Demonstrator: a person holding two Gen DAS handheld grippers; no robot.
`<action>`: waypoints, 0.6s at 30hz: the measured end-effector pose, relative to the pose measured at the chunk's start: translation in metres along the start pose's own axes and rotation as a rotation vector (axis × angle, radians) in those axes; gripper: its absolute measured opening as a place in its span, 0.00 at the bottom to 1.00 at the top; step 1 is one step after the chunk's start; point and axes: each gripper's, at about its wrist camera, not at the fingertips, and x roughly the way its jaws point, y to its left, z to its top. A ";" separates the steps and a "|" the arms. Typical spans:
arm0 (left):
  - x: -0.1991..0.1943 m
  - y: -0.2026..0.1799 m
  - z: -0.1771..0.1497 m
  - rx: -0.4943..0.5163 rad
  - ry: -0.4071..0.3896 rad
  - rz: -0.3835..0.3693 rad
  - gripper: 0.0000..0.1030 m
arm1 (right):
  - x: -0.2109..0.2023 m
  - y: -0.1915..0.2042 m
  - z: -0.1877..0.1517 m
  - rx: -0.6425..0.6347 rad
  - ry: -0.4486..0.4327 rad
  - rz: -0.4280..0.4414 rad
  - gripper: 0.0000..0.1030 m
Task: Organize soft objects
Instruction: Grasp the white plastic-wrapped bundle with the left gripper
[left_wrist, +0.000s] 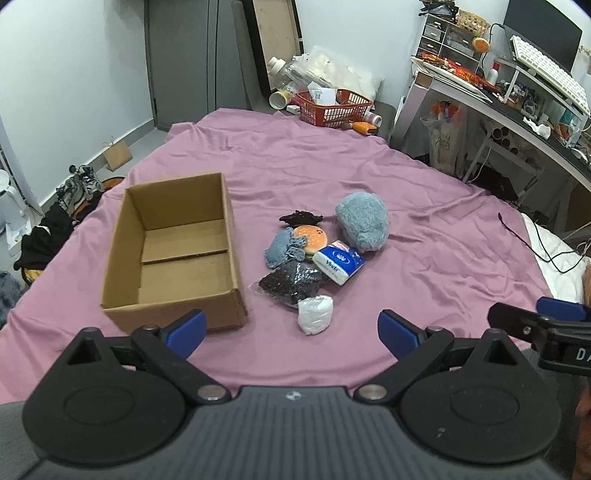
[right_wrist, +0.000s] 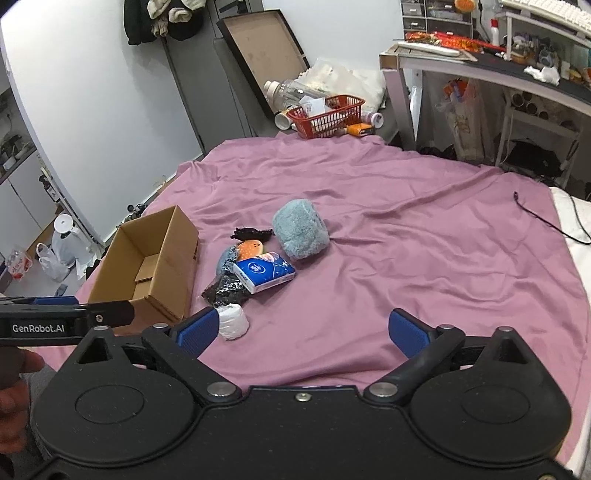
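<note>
Left wrist view
Left claw: the left gripper (left_wrist: 291, 328) is wide apart and holds nothing.
Box: the cardboard box (left_wrist: 173, 291) sits on the pink sheet (left_wrist: 424, 236), with nothing inside it.
Soft things: they lie in a heap just right of the box. The white bundle (left_wrist: 315, 314) is the closest piece, right in front of the claw, a bit right of the gap's middle.
Others: behind the white bundle lie the dark shiny bag (left_wrist: 291, 282), the tissue pack (left_wrist: 338, 263), the burger toy (left_wrist: 310, 236) and the fluffy blue ball (left_wrist: 364, 221).

Right wrist view
Right claw: the right gripper (right_wrist: 303, 330) is wide apart too, and holds nothing.
White bundle: here the white bundle (right_wrist: 232, 322) looks just beside the claw's left finger pad (right_wrist: 197, 328), not in the gap.
Box: the cardboard box (right_wrist: 147, 266) lies left of the heap.
Long way: the tissue pack (right_wrist: 264, 272) lies slanted, with one short end toward the box.
Nearer claw: I think both are close to the white bundle. The left one faces it straighter, and the box is on that side.
</note>
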 end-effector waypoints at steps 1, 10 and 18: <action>0.006 -0.001 0.001 -0.002 0.006 -0.002 0.96 | 0.005 -0.001 0.002 0.002 0.008 0.005 0.92; 0.052 -0.011 0.006 -0.007 0.062 -0.024 0.86 | 0.047 -0.012 0.010 0.034 0.074 0.056 0.81; 0.095 -0.013 0.004 -0.042 0.133 -0.027 0.72 | 0.089 -0.027 0.013 0.112 0.150 0.104 0.74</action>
